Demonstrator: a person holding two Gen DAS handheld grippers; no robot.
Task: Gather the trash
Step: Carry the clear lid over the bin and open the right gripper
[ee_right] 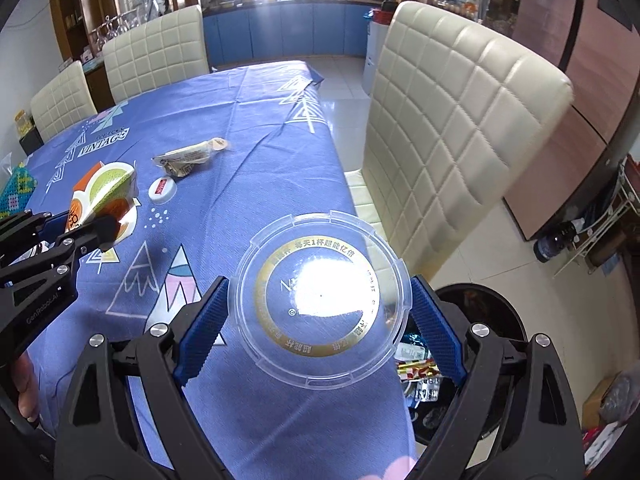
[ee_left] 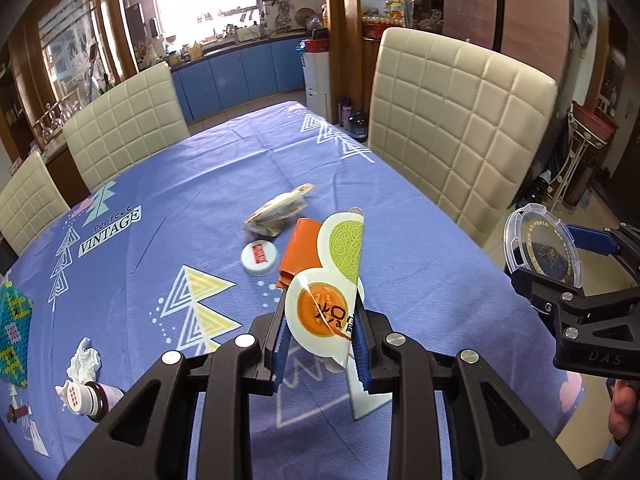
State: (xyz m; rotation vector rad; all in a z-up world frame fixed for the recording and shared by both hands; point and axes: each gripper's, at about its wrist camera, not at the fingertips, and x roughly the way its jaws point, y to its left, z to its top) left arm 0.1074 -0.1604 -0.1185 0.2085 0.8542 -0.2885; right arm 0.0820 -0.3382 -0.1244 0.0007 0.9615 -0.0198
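Observation:
My left gripper [ee_left: 320, 320] is shut on a folded white wrapper [ee_left: 340, 248] printed with a green melon and an orange disc, held above the blue tablecloth [ee_left: 180, 200]. My right gripper [ee_right: 320, 292] is shut on a clear round plastic lid [ee_right: 320, 300] with a gold ring, its pads pressing the rim on both sides. It hangs over the table's right edge, just beside a black bin [ee_right: 492, 320] holding some wrappers. On the cloth lie a white bottle cap [ee_left: 259, 258], an orange packet [ee_left: 300, 252], a crumpled wrapper [ee_left: 276, 212] and a tissue [ee_left: 84, 360].
A small dark bottle [ee_left: 96, 398] lies by the tissue, and a green bead mat [ee_left: 12, 332] sits at the left edge. Cream quilted chairs [ee_left: 460, 132] stand around the table. A tiled floor [ee_right: 500, 248] runs to the right, with a wire rack [ee_right: 608, 220] beyond.

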